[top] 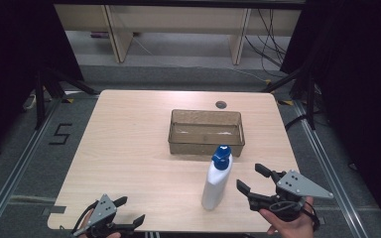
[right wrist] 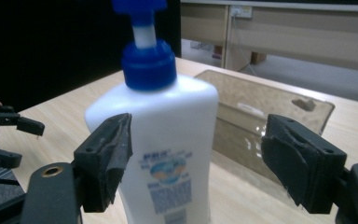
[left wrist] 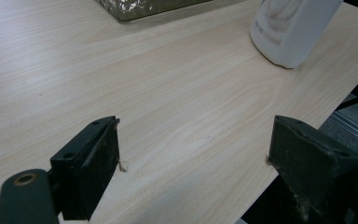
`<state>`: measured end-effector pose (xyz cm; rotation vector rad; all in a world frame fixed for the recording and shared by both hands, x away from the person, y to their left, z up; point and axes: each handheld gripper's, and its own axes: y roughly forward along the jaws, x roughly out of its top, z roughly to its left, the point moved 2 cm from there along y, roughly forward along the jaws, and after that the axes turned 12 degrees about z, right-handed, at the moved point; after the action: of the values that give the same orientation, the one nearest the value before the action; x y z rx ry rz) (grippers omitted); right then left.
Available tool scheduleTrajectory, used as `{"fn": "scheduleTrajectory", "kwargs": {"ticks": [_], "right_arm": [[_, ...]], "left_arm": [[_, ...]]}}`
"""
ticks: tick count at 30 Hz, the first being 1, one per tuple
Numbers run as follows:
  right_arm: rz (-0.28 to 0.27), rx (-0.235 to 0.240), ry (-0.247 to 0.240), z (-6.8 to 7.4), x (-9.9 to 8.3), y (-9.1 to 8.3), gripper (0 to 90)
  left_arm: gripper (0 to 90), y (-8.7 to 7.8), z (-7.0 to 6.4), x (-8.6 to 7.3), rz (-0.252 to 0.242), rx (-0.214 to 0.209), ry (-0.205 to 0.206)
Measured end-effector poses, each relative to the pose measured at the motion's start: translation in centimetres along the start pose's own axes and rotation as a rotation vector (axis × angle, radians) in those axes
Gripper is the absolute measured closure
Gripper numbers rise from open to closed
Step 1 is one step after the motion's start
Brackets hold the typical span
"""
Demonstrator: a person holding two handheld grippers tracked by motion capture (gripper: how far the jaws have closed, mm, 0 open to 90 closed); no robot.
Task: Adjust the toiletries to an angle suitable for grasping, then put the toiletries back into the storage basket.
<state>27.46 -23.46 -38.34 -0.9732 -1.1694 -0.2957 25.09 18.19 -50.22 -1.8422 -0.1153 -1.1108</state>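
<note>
The right gripper (top: pixel 251 179) has its jaws spread wide, empty, facing a white plastic pump bottle with a blue cap (top: pixel 216 178) that stands upright just beyond them on the pale wooden surface (top: pixel 129 144). The left gripper (top: pixel 129 211), jaws also wide apart and empty, hovers at the near edge. A translucent brown rectangular bin (top: pixel 206 132) sits behind the bottle.

The left gripper (left wrist: pixel 193 156) has its two black jaws spread wide apart over the light wooden table (left wrist: pixel 121 79), with nothing between them. Far ahead on the right stands the bottom of a white bottle (left wrist: pixel 289 32). A see-through bin (left wrist: pixel 144 7) peeks in at the top
</note>
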Motion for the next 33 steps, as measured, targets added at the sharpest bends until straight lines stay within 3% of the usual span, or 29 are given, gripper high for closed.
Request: {"fn": "scheduleTrajectory", "kwargs": {"ticks": [5, 9, 12, 15, 17, 18, 22, 25, 31, 33], "right_arm": [[-0.02, 0.013, -0.037, 0.3, 1.1, 0.1, 25.3], [-0.022, 0.043, -0.03, 0.7, 1.6, 0.4, 26.1], [-0.029, 0.037, -0.06, 0.6, 2.0, 0.7, 26.9], [-0.002, 0.052, -0.053, 1.1, 2.3, 1.0, 27.9], [-0.022, 0.052, -0.065, 1.3, 2.5, 1.4, 28.0], [-0.001, 0.061, -0.047, 1.5, 2.5, 1.4, 28.0], [-0.005, 0.053, -0.076, 1.7, 3.1, 1.8, 28.0], [-0.02, 0.07, -0.064, 1.9, 3.4, 2.3, 28.3], [-0.022, 0.06, -0.094, 2.0, 3.9, 2.8, 28.8], [-0.008, 0.067, -0.071, 2.2, 4.0, 2.7, 29.0]], "left_arm": [[15.5, 0.1, 0.0, 0.1, 0.0, -0.009, 0.011], [15.5, 0.3, 0.0, 0.1, -0.001, -0.014, 0.012], [15.5, 0.1, 0.0, 0.1, 0.002, -0.007, 0.016], [15.5, 0.0, 0.0, 0.2, 0.005, -0.001, 0.015], [15.5, 0.1, -0.1, 0.2, -0.01, -0.018, 0.015], [15.5, 0.1, -0.1, 0.2, -0.005, -0.02, 0.022], [15.5, 0.1, -0.2, 0.2, -0.004, -0.022, 0.033], [15.5, 0.0, -0.3, 0.2, -0.007, -0.025, 0.028], [15.5, 0.1, -0.3, 0.3, -0.013, -0.026, 0.029], [15.5, 0.1, -0.3, 0.3, -0.012, -0.026, 0.031]]}}
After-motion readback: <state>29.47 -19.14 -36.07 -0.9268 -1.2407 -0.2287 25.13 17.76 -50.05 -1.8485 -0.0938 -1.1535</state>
